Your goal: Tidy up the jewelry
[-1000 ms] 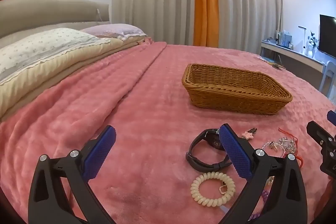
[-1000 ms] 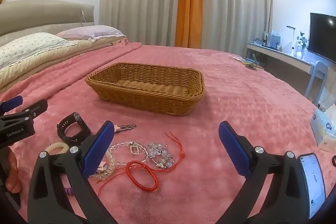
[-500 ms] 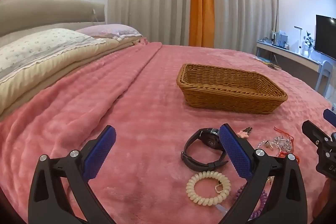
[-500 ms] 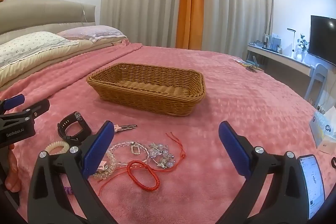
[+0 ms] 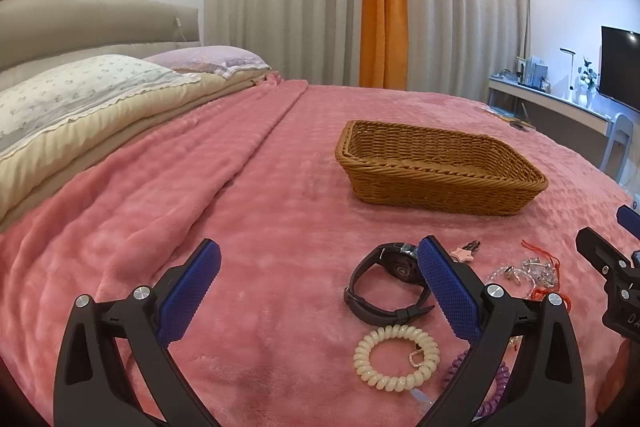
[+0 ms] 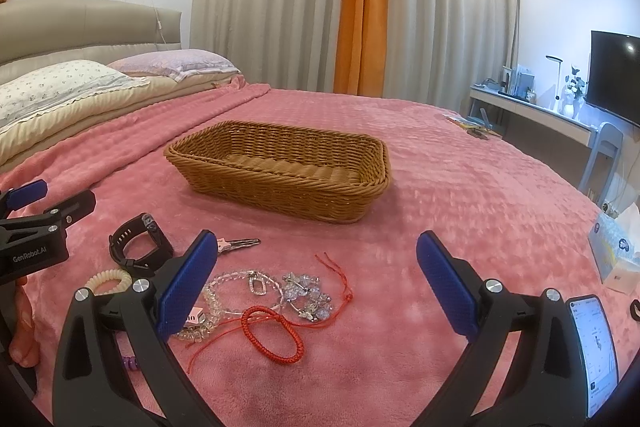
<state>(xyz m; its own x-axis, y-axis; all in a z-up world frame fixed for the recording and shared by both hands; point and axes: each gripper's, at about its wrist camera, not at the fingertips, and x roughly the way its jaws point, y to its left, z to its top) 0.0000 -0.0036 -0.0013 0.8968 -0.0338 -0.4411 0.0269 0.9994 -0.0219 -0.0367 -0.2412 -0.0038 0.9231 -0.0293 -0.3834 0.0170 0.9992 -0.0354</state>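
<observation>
An empty brown wicker basket (image 5: 440, 167) (image 6: 280, 175) stands on the pink bedspread. In front of it lie a black watch (image 5: 384, 283) (image 6: 138, 243), a cream spiral bracelet (image 5: 396, 357) (image 6: 108, 281), a red cord bracelet (image 6: 274, 335), clear bead bracelets (image 6: 256, 287), a crystal charm bracelet (image 6: 306, 293) and a key (image 6: 236, 245). My left gripper (image 5: 318, 287) is open and empty, just left of the watch. My right gripper (image 6: 316, 283) is open and empty above the bead and red bracelets.
Pillows (image 5: 80, 95) and a headboard (image 5: 96, 23) lie at the left. A desk (image 6: 532, 115) with a TV (image 6: 616, 75) is at the right. A tissue pack (image 6: 616, 247) and a phone (image 6: 592, 351) lie near the right side of the bed.
Both grippers have drifted slightly; the left view has shifted so the watch and basket sit a little further left. Nothing was picked up.
</observation>
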